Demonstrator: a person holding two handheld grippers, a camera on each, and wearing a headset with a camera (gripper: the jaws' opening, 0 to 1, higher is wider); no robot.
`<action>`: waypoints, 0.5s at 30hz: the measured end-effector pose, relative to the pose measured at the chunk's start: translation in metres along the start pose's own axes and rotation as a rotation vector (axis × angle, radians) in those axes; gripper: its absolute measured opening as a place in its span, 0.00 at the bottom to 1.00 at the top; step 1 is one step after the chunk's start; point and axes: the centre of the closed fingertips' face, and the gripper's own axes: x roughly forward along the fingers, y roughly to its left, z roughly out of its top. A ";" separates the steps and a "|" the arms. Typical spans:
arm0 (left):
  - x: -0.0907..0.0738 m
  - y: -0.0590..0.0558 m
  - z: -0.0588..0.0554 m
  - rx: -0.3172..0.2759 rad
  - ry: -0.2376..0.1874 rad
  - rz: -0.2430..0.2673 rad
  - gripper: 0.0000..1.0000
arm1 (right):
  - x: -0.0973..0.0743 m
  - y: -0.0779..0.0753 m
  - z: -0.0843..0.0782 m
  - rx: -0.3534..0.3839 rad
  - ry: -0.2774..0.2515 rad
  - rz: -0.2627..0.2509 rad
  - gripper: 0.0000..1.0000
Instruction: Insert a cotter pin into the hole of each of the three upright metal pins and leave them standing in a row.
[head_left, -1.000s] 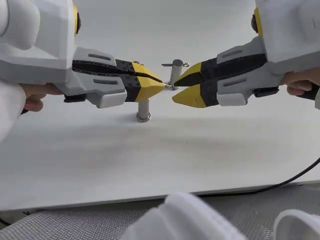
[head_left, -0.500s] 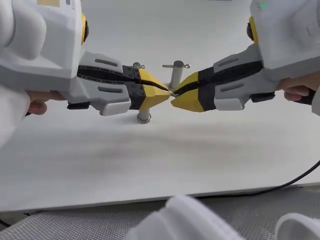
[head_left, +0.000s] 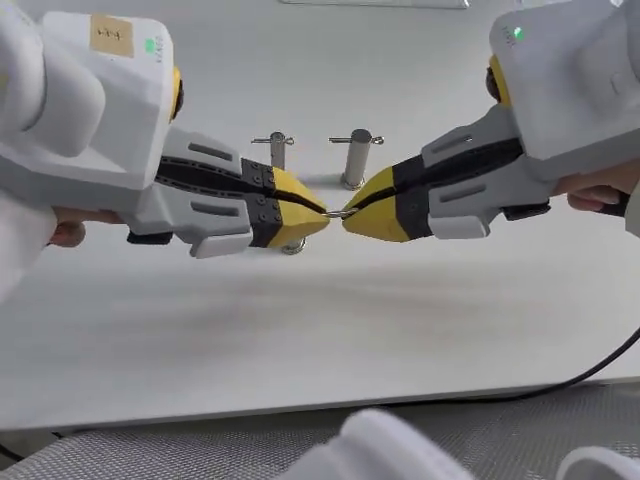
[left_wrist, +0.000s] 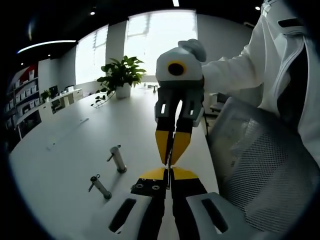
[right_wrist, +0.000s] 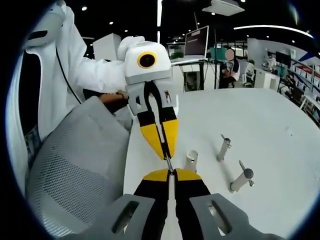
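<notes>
Claws: our left claw (head_left: 320, 213) and right claw (head_left: 350, 214) pinch one cotter pin (head_left: 337, 213).
Axis: left-right.
Bare metal pin (head_left: 292, 246): below left claw.

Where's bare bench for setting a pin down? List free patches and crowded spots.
Free: the table strip between grippers and near edge, cable at its right; the stretch behind the two far pins. Crowded: the middle, where left gripper and right gripper meet above the third pin.

You can read nothing: the small tan sticker (head_left: 111, 35), upper left on the white housing of your left gripper (head_left: 322, 212), is blurred.
</notes>
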 end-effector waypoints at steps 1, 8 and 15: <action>0.000 0.000 -0.001 0.000 0.002 0.000 0.01 | 0.000 0.001 0.000 -0.003 0.004 0.002 0.00; 0.001 0.004 -0.002 0.029 0.000 0.016 0.01 | 0.000 -0.002 0.000 -0.014 0.007 -0.013 0.00; 0.001 0.013 -0.003 0.064 -0.012 0.048 0.27 | -0.001 -0.010 0.000 -0.002 -0.008 -0.033 0.00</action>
